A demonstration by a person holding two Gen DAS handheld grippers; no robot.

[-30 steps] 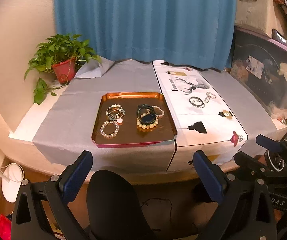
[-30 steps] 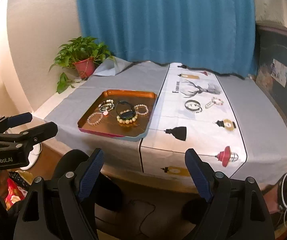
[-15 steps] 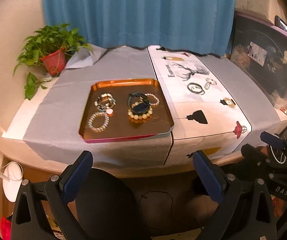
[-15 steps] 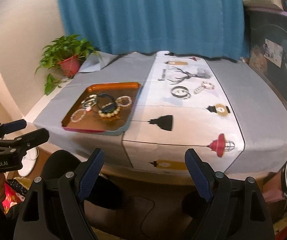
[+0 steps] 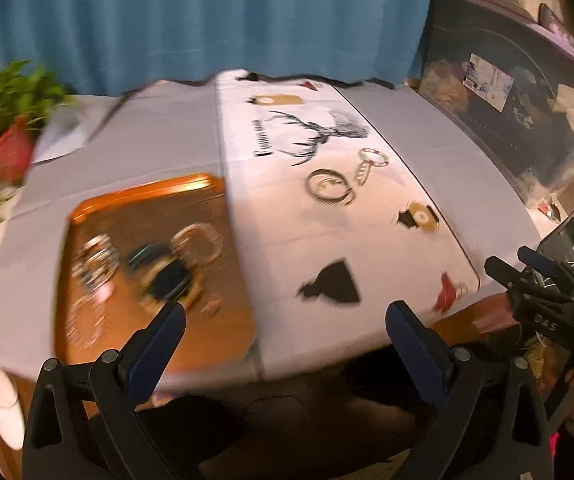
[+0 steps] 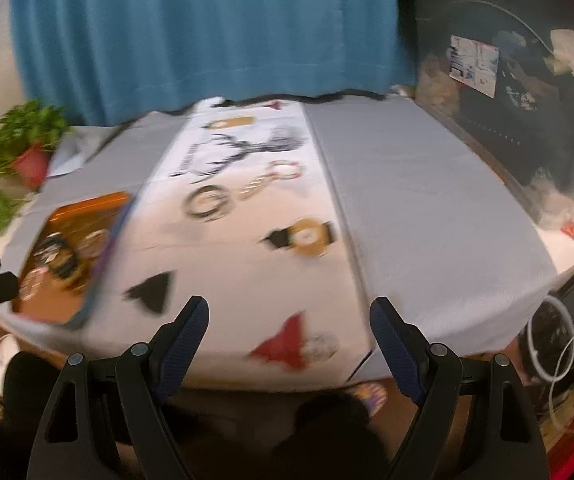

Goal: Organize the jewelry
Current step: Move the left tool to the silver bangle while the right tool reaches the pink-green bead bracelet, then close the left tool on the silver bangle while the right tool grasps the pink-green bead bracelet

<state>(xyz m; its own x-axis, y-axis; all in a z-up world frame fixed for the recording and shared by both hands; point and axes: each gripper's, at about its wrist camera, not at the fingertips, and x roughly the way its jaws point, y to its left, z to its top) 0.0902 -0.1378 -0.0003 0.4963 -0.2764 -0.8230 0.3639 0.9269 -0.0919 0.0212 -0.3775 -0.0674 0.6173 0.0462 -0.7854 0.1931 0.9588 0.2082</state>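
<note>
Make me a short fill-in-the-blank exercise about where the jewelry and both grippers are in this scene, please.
1. Most of the bracelets lie in the ____ tray.
2. The dark ring bracelet lies outside the tray on the ____ runner printed with a deer.
3. The curtain behind the table is ____.
4. The right gripper has its fingers apart and holds ____.

Missing words: orange; white; blue; nothing
</note>
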